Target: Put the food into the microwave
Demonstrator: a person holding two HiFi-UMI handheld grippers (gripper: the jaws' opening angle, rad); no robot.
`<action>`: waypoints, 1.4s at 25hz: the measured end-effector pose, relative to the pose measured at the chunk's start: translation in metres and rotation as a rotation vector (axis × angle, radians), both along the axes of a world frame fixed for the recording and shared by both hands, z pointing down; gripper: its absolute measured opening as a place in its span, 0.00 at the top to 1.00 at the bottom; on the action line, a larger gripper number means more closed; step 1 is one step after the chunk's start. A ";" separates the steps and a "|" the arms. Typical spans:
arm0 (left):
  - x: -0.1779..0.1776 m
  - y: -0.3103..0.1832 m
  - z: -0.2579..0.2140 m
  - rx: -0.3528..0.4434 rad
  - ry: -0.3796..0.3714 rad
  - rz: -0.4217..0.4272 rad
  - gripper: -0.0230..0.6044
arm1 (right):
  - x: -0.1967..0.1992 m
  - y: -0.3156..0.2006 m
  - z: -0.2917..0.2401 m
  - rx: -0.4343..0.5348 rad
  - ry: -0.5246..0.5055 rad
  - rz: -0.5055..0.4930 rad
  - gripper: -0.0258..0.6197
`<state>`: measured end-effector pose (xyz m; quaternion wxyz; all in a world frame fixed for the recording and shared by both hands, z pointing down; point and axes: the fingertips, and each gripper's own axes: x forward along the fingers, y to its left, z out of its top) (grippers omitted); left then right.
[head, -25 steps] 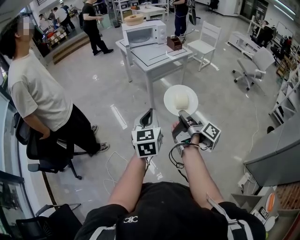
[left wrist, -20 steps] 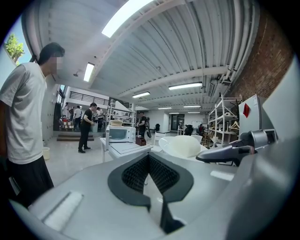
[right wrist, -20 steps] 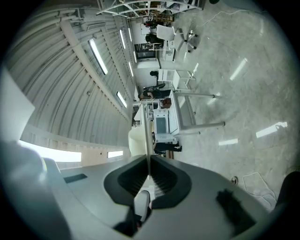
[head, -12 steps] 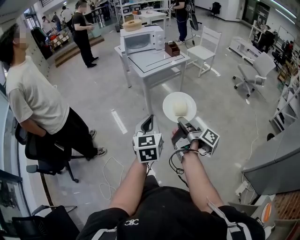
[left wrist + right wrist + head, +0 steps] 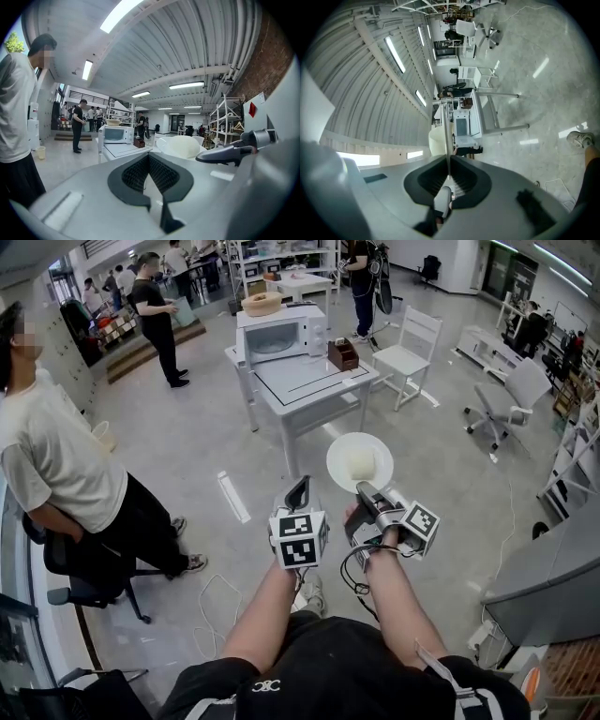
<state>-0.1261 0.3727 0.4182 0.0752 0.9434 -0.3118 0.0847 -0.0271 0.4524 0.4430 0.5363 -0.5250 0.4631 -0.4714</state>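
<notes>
The white plate [image 5: 342, 451] is clamped by its near rim in the clenched jaws of the right gripper [image 5: 367, 491], with a pale bun [image 5: 362, 465] lying on it. The left gripper [image 5: 299, 489] is held just beside, jaws closed on nothing. The microwave [image 5: 277, 334] is seen on the white table [image 5: 319, 376], well ahead.

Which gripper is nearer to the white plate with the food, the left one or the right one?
Right. The right gripper is shut on the near rim of the plate; the left gripper hangs beside it, to the left, apart from the plate.
</notes>
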 end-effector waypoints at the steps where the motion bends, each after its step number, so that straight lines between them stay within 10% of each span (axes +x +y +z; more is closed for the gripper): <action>1: 0.007 -0.007 -0.001 -0.005 0.005 0.002 0.95 | 0.007 -0.007 -0.001 -0.002 0.004 -0.001 0.93; 35: 0.121 -0.288 -0.003 -0.036 0.029 0.006 0.95 | 0.124 -0.287 -0.002 -0.043 0.017 -0.015 0.93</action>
